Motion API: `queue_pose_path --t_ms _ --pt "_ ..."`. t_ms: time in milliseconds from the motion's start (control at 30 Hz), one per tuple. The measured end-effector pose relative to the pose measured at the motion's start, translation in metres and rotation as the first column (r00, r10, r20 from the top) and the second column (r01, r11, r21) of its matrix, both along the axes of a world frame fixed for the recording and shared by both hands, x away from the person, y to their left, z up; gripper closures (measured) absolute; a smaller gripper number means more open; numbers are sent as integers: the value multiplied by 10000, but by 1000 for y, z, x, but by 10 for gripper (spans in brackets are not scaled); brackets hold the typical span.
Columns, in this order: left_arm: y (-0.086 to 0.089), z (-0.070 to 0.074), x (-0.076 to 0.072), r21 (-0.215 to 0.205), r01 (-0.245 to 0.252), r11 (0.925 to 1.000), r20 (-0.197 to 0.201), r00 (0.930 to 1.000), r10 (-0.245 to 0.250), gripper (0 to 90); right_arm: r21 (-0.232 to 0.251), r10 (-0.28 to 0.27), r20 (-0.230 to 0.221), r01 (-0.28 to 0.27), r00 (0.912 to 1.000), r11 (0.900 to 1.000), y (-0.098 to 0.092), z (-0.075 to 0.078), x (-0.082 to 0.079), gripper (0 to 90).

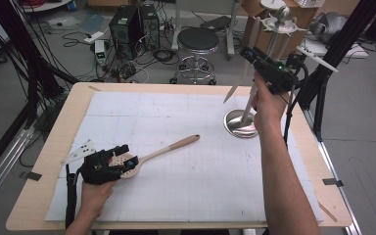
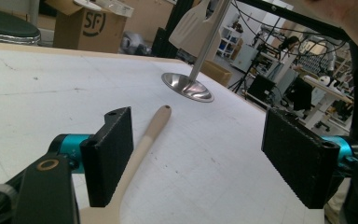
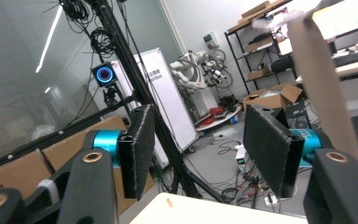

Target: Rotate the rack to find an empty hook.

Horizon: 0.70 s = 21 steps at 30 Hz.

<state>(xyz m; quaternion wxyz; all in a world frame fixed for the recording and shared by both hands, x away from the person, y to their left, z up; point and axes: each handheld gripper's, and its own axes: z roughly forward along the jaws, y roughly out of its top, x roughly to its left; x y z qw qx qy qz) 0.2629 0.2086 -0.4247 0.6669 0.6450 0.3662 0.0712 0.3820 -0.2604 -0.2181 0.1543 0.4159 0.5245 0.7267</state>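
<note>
left gripper view: spoon (image 2: 140, 154) bowl cut off

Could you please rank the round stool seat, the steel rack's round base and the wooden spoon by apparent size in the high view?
1. wooden spoon, longest.
2. stool seat.
3. steel base; near the seat's width, so unsure.

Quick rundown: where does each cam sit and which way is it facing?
High view: above the near table edge, looking forward and down; both forearms, left gripper, right gripper.
Left gripper view: low over the table, along open jaws toward the wooden spoon and steel stand.
Right gripper view: raised, facing out across the room between open jaws.
Shared: spoon and stand in the first two.
</note>
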Motion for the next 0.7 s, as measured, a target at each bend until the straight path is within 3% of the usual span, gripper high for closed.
queue_pose_path --t_ms 167,500,700 --pt "1 0 0 9 -12 10000 34 10000 12 255 -91 2 -177 -3 9998 10000 10 -11 -5 434" --pt "0 1 1 17 83 10000 70 9999 -83 254 -338 547 -369 -559 9978 9979 36 -31 -21 427" --pt "-2 2 2 66 137 9999 75 9999 -138 254 -458 677 -672 -708 9954 9964 42 -43 -22 429"
